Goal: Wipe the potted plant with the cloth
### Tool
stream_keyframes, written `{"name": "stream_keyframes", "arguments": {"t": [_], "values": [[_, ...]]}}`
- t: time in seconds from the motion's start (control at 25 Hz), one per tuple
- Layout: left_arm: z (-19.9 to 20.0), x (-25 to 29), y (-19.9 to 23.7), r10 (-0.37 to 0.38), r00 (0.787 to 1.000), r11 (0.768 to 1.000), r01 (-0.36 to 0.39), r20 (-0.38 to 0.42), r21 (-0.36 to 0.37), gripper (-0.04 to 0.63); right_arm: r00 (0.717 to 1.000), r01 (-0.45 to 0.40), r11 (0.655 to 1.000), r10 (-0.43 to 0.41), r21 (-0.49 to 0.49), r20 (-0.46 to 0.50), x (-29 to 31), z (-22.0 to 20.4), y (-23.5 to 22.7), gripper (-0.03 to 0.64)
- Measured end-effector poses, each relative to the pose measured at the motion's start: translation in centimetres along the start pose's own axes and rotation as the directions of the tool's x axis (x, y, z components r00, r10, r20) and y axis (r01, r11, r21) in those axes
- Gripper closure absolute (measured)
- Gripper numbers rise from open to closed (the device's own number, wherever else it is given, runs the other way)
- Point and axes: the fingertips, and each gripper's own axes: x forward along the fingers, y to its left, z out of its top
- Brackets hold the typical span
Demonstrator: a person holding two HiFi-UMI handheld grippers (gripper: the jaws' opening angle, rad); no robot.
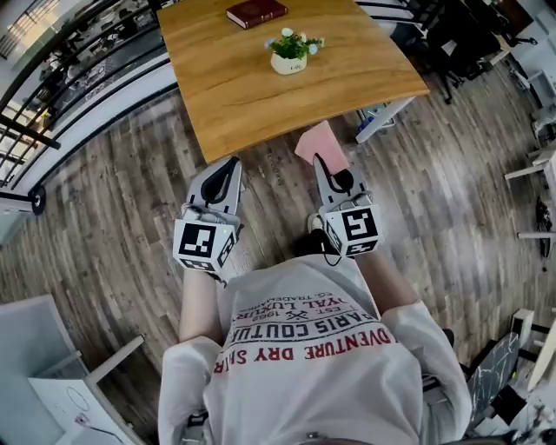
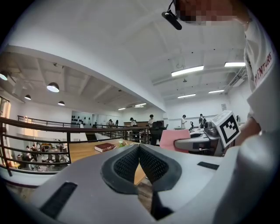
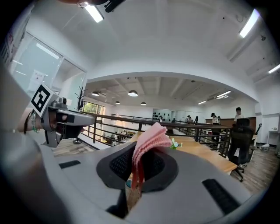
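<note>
Between right gripper fingers: pink cloth, clamped, sticking out.

Wooden table on a plank floor.
A potted plant stands near its middle; a red-brown book lies beyond the plant, near the far edge.

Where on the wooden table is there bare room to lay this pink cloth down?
The table is bare across its whole near part, from the potted plant to the edge by you, and along both sides of the plant. Only the far middle is taken, where the book lies behind the plant.
</note>
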Motion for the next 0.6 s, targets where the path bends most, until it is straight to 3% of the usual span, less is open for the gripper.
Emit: {"name": "stream_keyframes", "arguments": {"t": [0.16, 0.32, 0.6], "values": [[0.7, 6.1, -0.3, 0.076, 0.997, 0.997, -0.076, -0.007, -0.019, 0.578, 0.997, -0.08, 0.997, 0.08, -0.014, 0.002, 3.7, -0.2, -5.9, 0.581], [0.1, 12.4, 0.1, 0.185, 0.983, 0.979, -0.185, -0.01, -0.08, 0.578, 0.991, -0.134, 0.99, 0.134, -0.034, -0.003, 7.0, -0.9, -11.9, 0.581], [-0.1, 19.3, -0.2, 0.269, 0.963, 0.956, -0.271, -0.032, -0.114, 0.578, 0.98, -0.197, 0.978, 0.195, -0.061, -0.047, 11.0, -2.0, -19.6, 0.581]]}}
